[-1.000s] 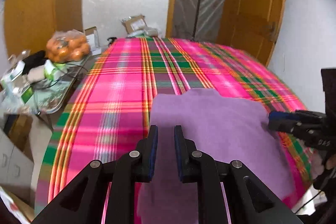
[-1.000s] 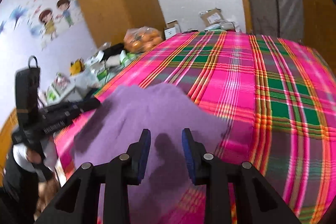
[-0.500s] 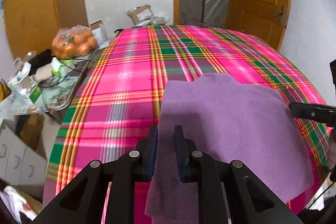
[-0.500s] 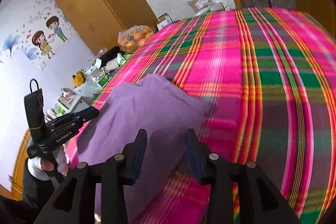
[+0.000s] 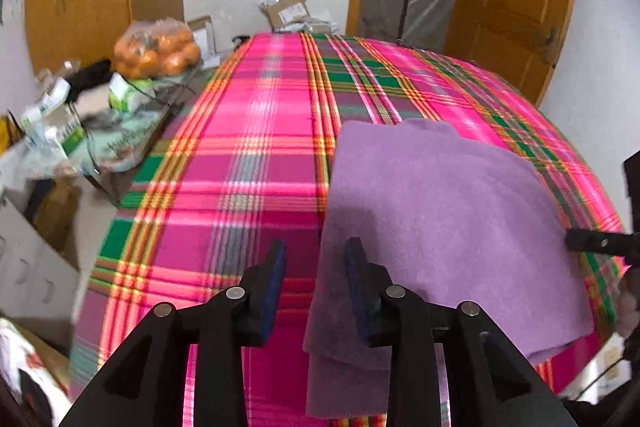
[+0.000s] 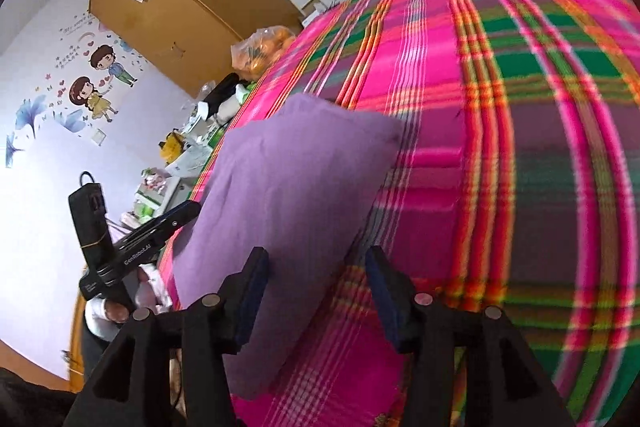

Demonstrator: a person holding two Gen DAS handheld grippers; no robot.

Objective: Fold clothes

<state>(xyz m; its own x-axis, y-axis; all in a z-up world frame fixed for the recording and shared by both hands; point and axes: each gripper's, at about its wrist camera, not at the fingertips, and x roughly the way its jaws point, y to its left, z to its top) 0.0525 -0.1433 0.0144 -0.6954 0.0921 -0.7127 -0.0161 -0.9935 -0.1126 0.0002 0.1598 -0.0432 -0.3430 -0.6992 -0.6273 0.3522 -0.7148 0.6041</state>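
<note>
Two hand-held grippers, left (image 5: 315, 267) and right (image 6: 316, 291), both spread apart, gripping nothing. Purple cloth (image 5: 440, 211) lying flat, layered, on plaid bed cover (image 5: 248, 163) near front edge; likely released so fold settles, ready for regrasp.

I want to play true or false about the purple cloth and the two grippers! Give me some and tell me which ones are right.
1. The purple cloth lies on a pink plaid cover. True.
2. The left gripper is clamped shut on the cloth. False: its jaws are apart and hold nothing.
3. The right gripper is open. True.
4. A bag of oranges sits on the cloth. False: it sits on the cluttered side table beside the bed.
5. The cloth is blue. False: it is purple.
</note>
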